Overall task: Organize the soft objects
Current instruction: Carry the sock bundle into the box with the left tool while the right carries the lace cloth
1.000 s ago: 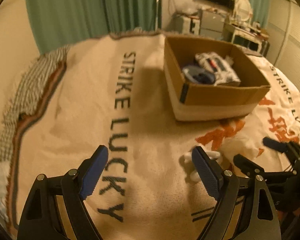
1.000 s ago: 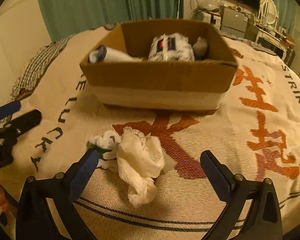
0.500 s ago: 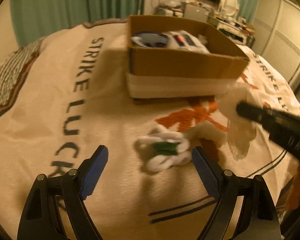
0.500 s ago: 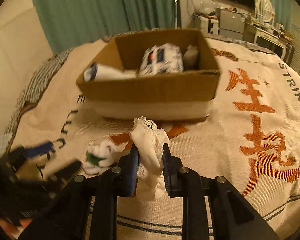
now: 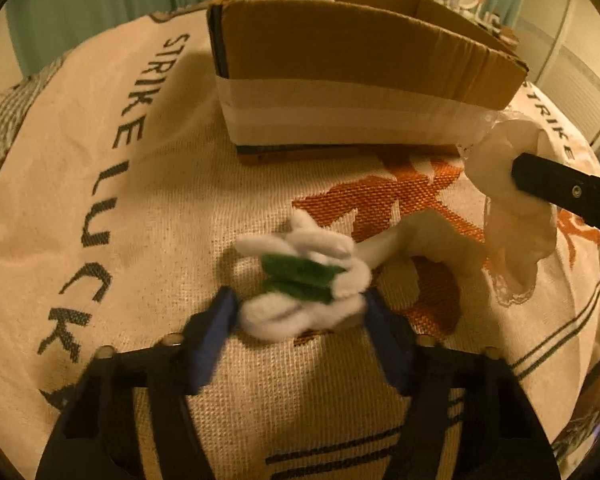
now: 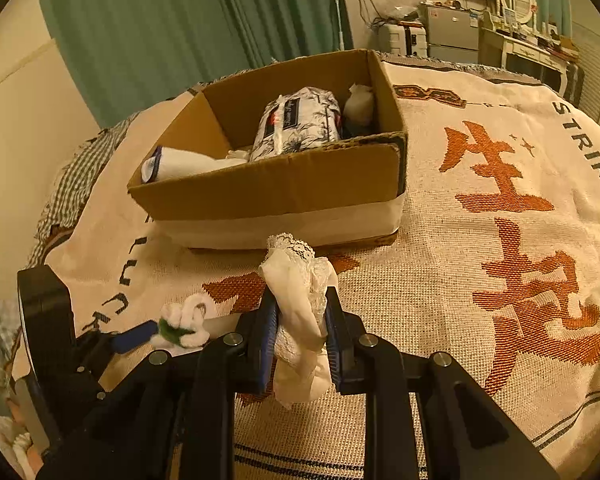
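White-and-green bundle (image 5: 304, 284) sits between the wide left tool (image 5: 300, 316); right tool (image 6: 300, 320) clamps a lacy cloth (image 6: 300, 300).

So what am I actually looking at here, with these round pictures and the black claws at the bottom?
There is no robot: a person holds a two-fingered grabber in each hand, each with a wide-angle camera looking along its fingers, hence the round pictures.

In the left-hand view, the left gripper has its blue-padded fingers on either side of a white and green sock bundle lying on the blanket; whether it is squeezing yet is unclear.

In the right-hand view, the right gripper is shut on a white lacy cloth. Behind stands a cardboard box already holding a patterned pack and other soft items.
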A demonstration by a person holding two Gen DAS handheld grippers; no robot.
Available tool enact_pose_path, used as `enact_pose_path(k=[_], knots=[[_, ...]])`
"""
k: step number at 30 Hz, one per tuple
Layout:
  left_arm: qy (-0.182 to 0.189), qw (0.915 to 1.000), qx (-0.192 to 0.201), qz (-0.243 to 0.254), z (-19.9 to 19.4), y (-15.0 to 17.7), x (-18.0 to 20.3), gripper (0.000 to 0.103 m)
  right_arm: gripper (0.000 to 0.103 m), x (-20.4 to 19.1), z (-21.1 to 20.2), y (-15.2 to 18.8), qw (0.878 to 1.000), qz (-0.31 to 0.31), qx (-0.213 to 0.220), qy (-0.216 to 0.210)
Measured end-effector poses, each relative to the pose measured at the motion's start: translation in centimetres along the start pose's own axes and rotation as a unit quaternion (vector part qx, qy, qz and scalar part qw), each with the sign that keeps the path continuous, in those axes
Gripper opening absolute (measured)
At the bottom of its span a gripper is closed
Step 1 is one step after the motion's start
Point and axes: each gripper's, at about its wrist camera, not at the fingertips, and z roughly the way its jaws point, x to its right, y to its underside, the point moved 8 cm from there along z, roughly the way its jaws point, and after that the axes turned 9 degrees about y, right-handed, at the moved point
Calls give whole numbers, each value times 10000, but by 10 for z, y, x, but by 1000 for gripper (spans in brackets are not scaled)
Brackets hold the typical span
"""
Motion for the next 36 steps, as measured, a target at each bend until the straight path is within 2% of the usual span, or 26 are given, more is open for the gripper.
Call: enact_pose_path(k=[5,8,15,19,24,28,32,36], knots=[[206,9996,86,-154,-26,1,0,49,21,-2,-13,1,10000,8,8,-42],[314,9991,246,-127,-47,-1,4,43,21,-3,-35,0,9999,-30,99,-26],[318,9961,785,242,-112,-18,24,43,21,-7,-89,-3,9991,-135,396,-9],[415,9913,1158,472,-149,-42,36,43,21,-11,-126,-16,9974,-249,676,-21],[421,9841,1551,755,-186,-79,55,43,21,-12,-167,-44,9922,-499,1135,100],[315,9791,1759,969,-200,-118,61,43,21,-9,-182,-77,9890,-565,1362,146],[220,9765,1871,1050,-194,-157,59,43,21,-4,-183,-120,9865,-542,1542,120],[120,9784,1841,937,-166,-187,50,43,21,-4,-168,-164,9845,-584,1643,207]])
